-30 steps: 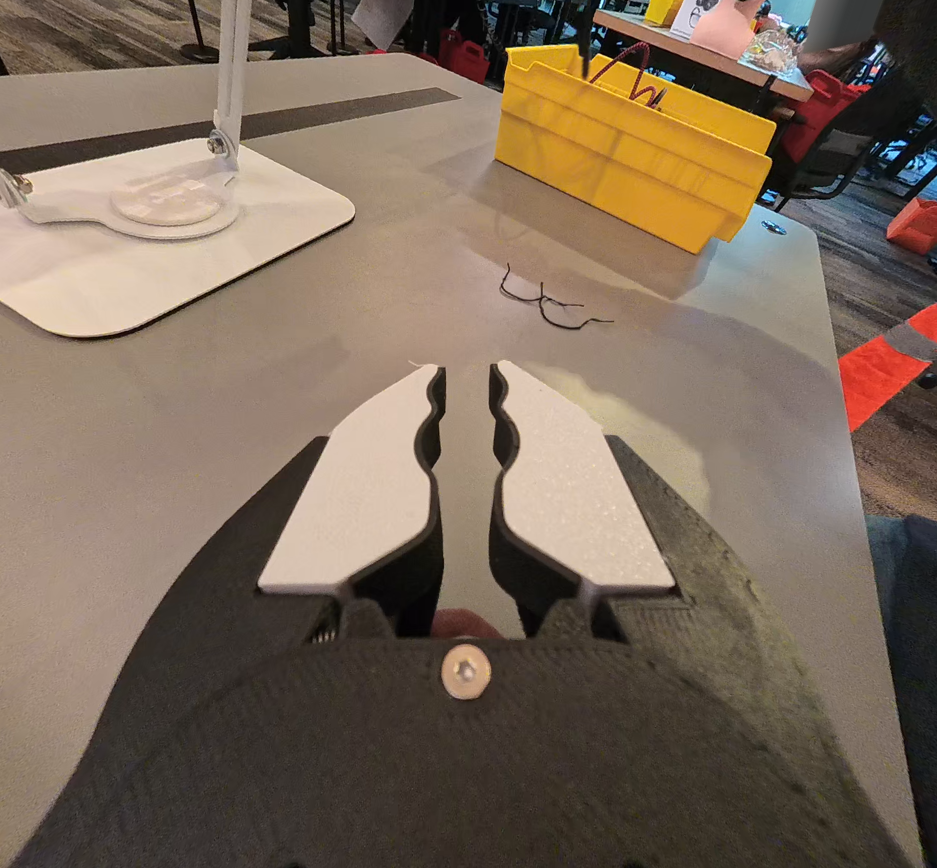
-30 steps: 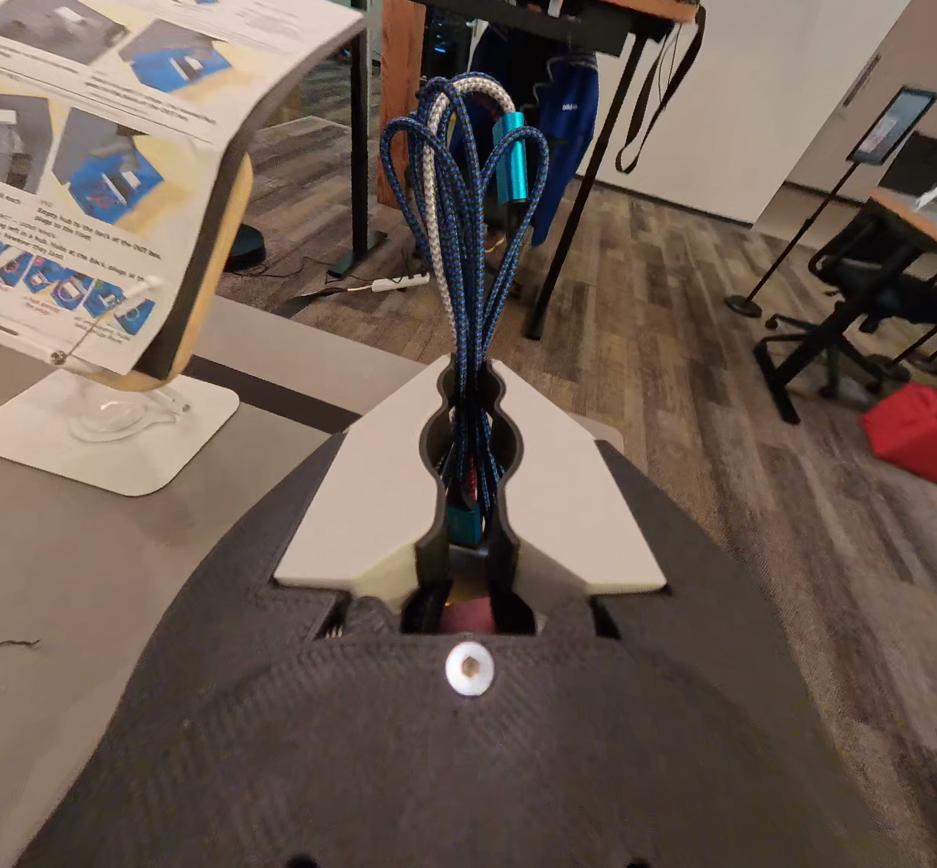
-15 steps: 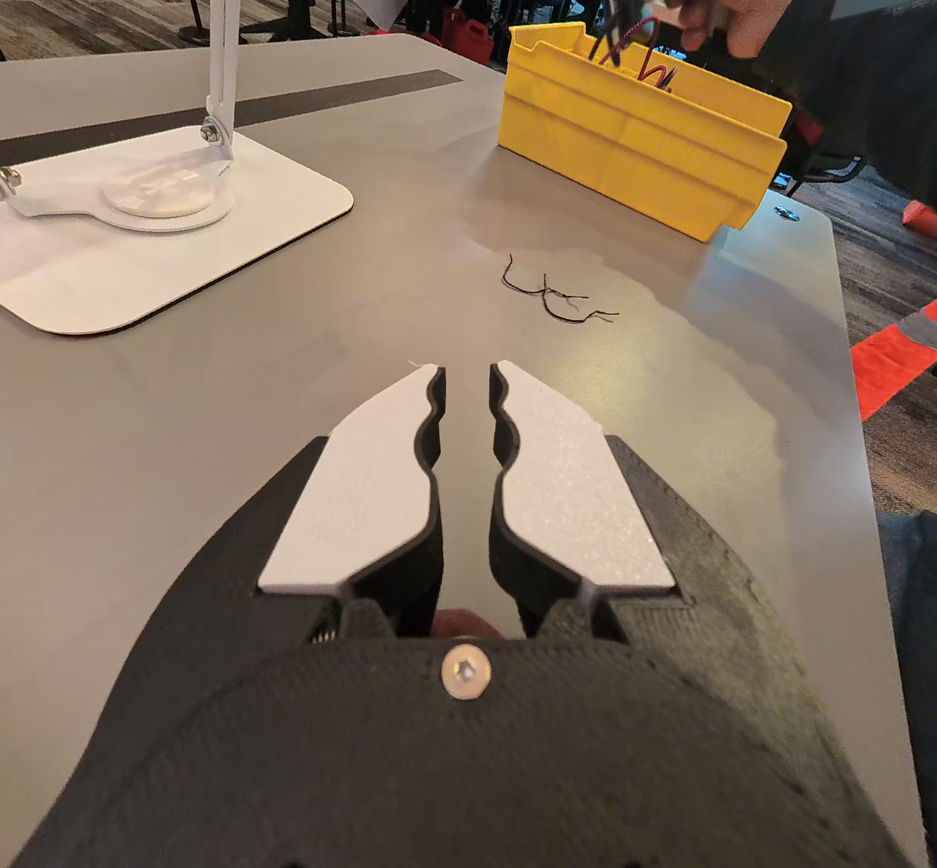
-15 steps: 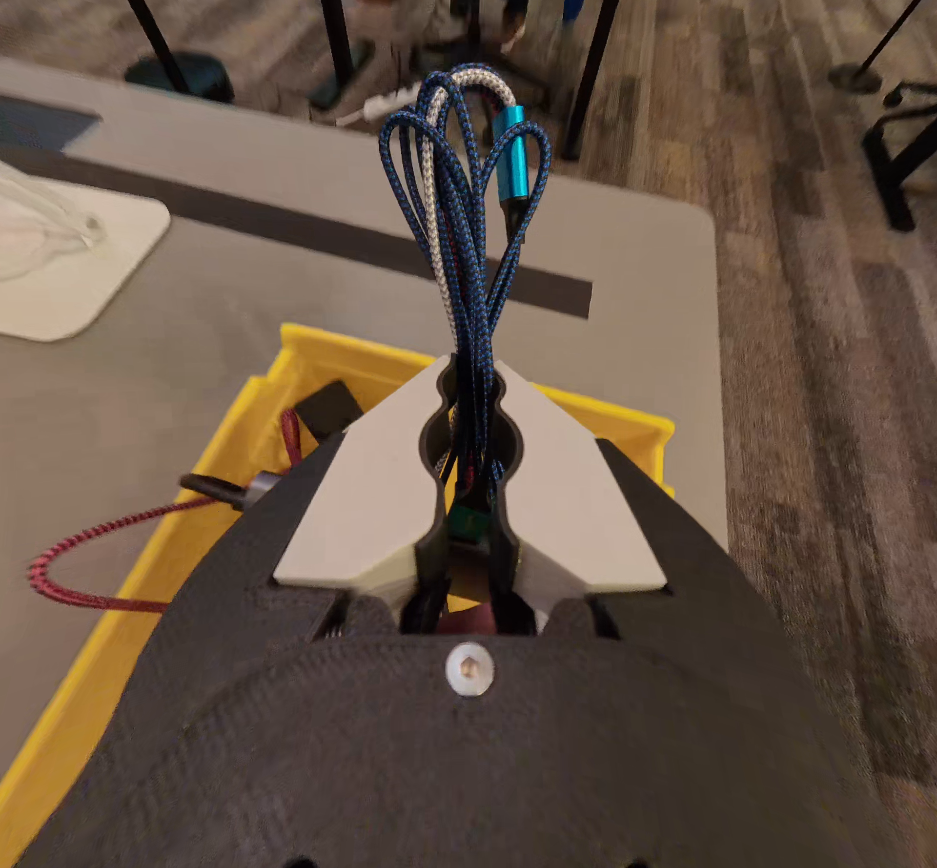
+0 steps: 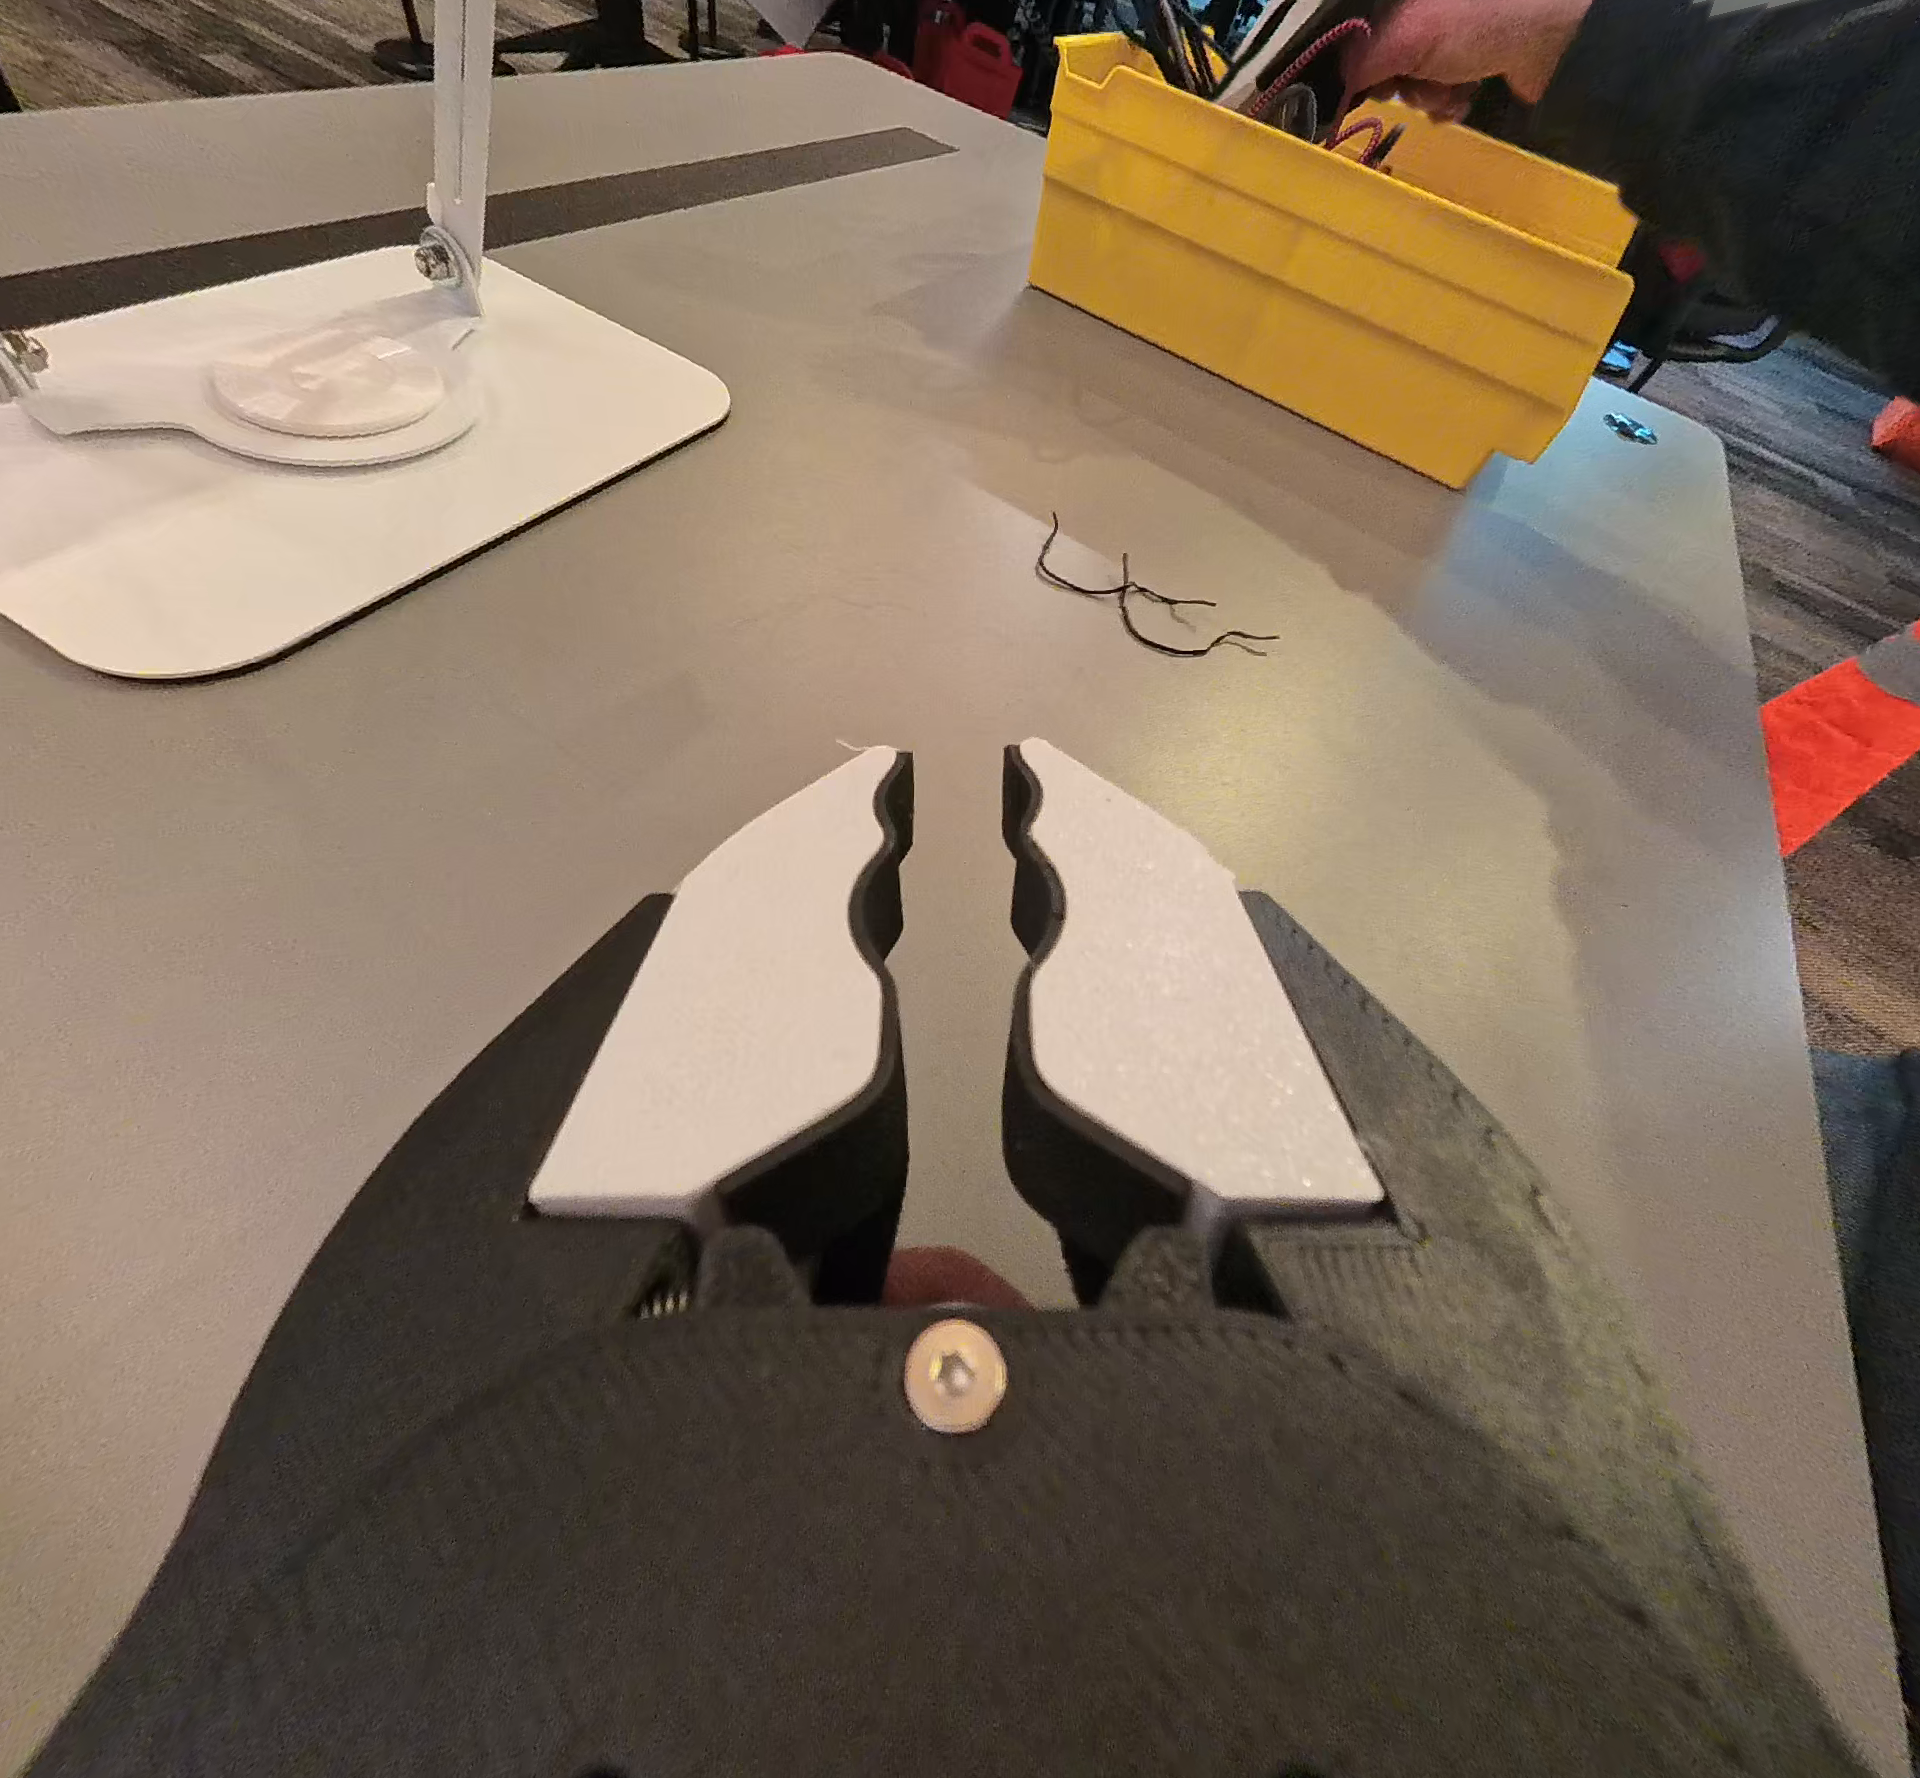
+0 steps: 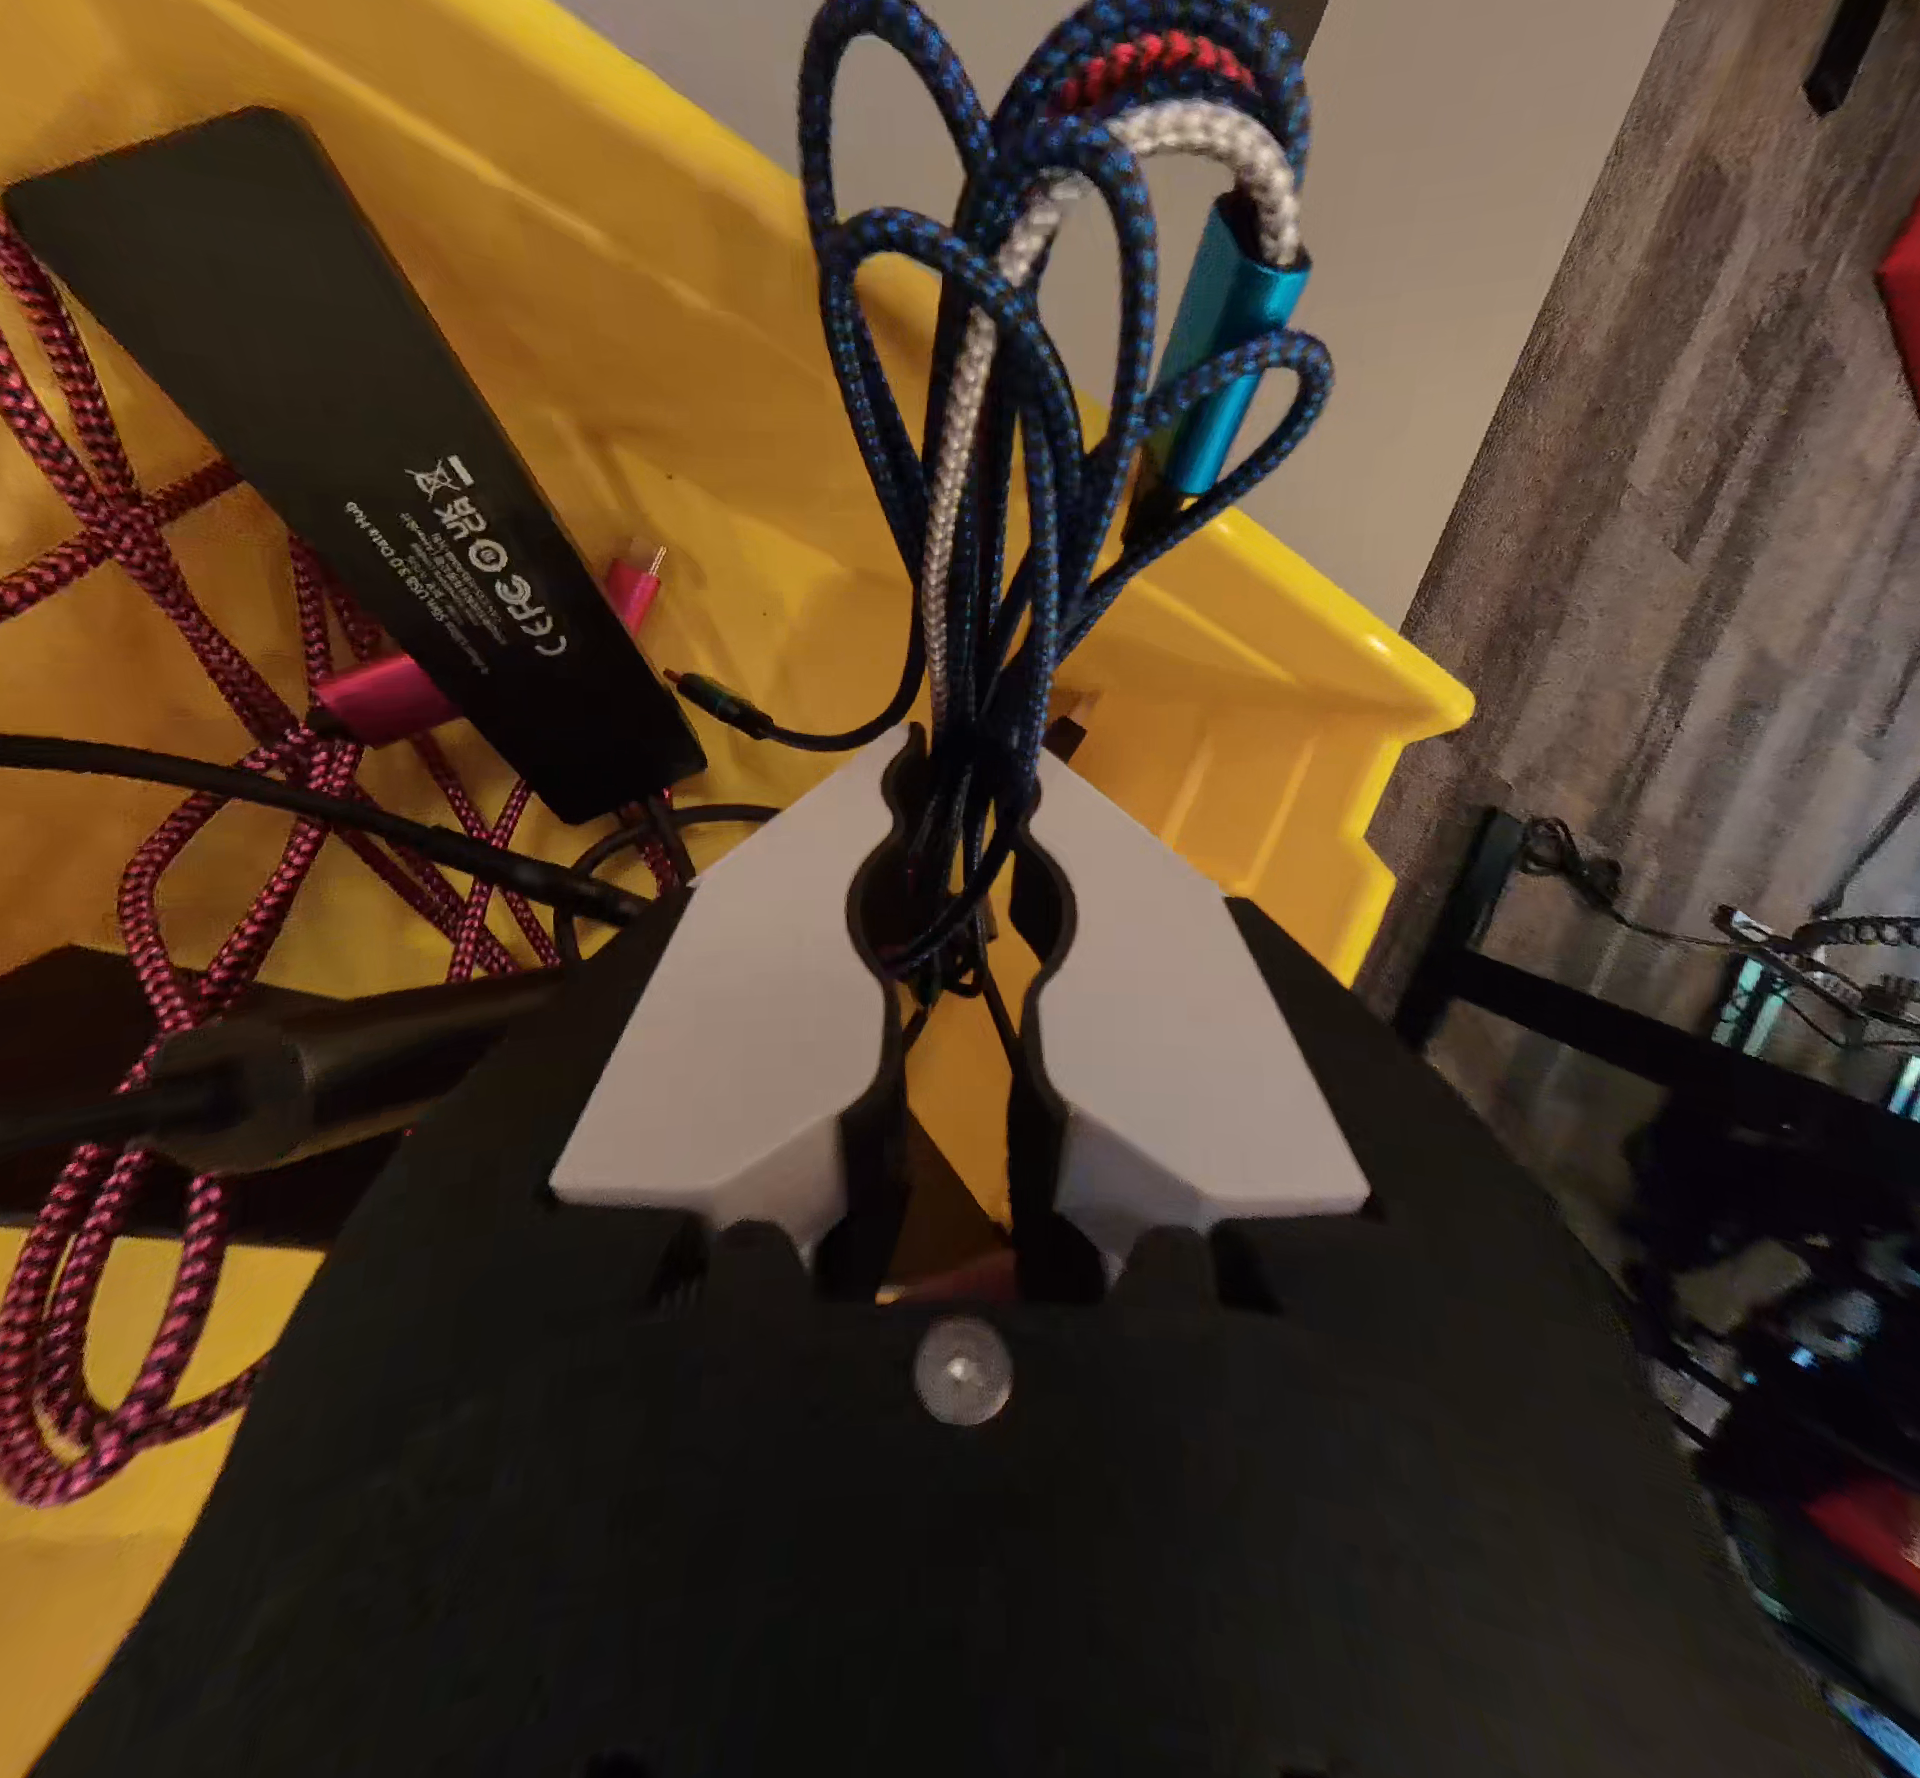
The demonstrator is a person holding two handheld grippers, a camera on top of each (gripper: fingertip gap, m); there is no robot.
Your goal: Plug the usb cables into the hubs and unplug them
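Observation:
My right gripper point(image 6: 971, 762) is shut on a bundle of braided USB cables point(image 6: 1039, 294), blue, white and red, with a teal connector point(image 6: 1231, 346). It holds the bundle over the open yellow bin point(image 6: 623, 201). In the bin lie a black USB hub point(image 6: 343, 440), a magenta braided cable point(image 6: 135, 897) and a black plug on a thick cable point(image 6: 312, 1063). My left gripper point(image 5: 958, 757) is open a little and empty, low over the grey table. The bin point(image 5: 1299, 305) stands at the far right of it, with a person's hand point(image 5: 1455, 35) above it.
A white stand base point(image 5: 312, 461) sits at the left of the table. Thin black threads point(image 5: 1143, 596) lie between my left gripper and the bin. A dark strip point(image 5: 623, 190) crosses the table's far part. The table edge point(image 5: 1756, 793) runs along the right. The tips of one gripper are about 55 cm away from the tips of the other. To reach the black USB hub point(image 6: 343, 440) in a straight line is about 9 cm for my right fingers, about 45 cm for my left.
My right gripper has swung down from looking out over the room to close above the bin, still shut on the cable bundle. My left gripper has barely moved.

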